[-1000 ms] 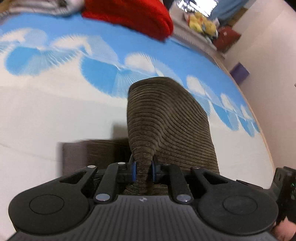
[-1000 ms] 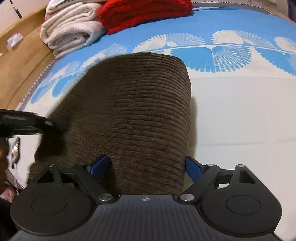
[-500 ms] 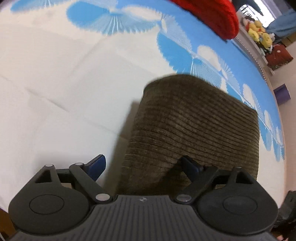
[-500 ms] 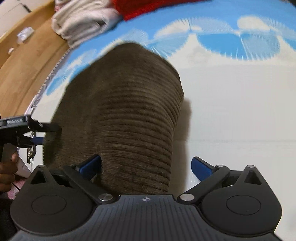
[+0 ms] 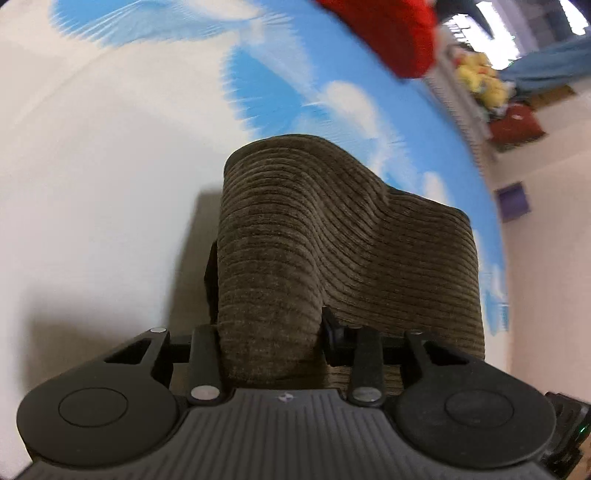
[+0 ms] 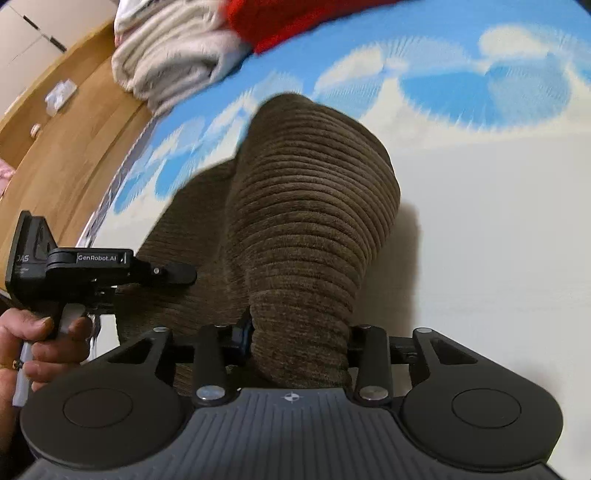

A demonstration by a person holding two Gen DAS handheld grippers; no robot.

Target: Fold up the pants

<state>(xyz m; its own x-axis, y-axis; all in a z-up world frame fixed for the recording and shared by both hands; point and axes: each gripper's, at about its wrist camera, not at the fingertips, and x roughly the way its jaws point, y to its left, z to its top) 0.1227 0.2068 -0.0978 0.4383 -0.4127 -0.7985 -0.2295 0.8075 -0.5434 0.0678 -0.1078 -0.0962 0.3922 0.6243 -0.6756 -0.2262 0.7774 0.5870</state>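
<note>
Both tongs have just been closing, each with cloth between its fingers. Left tongs (image 5: 271, 332): narrowed onto a thick bunch of the brown corduroy pants (image 5: 332, 236); the pads are hidden by the fabric, but the cloth rises in a ridge straight out of the grip, so I read it as held. Right tongs (image 6: 299, 336): the same, closed on a rolled bundle of the pants' near edge.

Pants lie on the bed (image 5: 92, 184), on its blue-and-white sheet, already folded into a short block. A red bundle (image 5: 384, 33) and white towels (image 6: 173, 66) sit at the far end, well apart.

Key relation: the grips hold the same near edge, left tongs toward the left end, right tongs toward the right. The block's long axis runs left-right between them; its bulk extends away from both tongs. Neither hand is clearly nearer.

Judgement: next move is probably carrying the near edge over the far one, or lifting the block. The tongs would need to travel together or the fold skews.
</note>
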